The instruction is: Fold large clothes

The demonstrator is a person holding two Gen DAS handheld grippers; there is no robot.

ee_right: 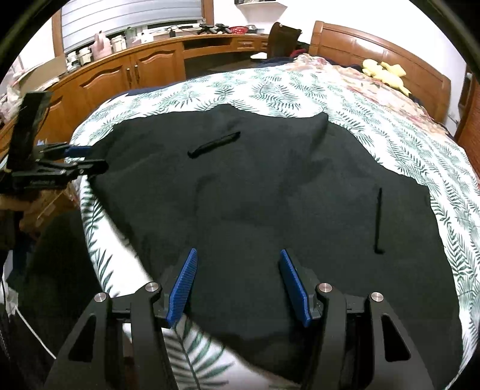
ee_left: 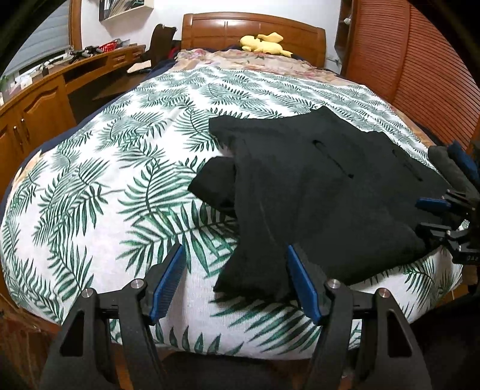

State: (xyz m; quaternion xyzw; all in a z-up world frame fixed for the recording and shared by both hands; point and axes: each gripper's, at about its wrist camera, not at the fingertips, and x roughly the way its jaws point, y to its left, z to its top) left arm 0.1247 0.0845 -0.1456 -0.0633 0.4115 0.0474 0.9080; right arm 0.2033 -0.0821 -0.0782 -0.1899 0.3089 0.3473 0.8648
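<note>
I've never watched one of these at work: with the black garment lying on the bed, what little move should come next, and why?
Probably bring the left gripper down onto the near flap of the black garment and close. Both it and the right gripper stand open and hold nothing, and that flap lies loose on the leaf-print bedspread.

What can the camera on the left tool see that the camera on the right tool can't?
Only the left wrist view shows the louvred wooden door, the picture on the wall, and the black garment's loose flap between the left tool's open blue pads.

Only the right wrist view shows the bottles and jars on the cabinet.

Both show the black garment on the leaf-print cover, the yellow plush toy, the headboard, and both tools open, the right tool included.
</note>
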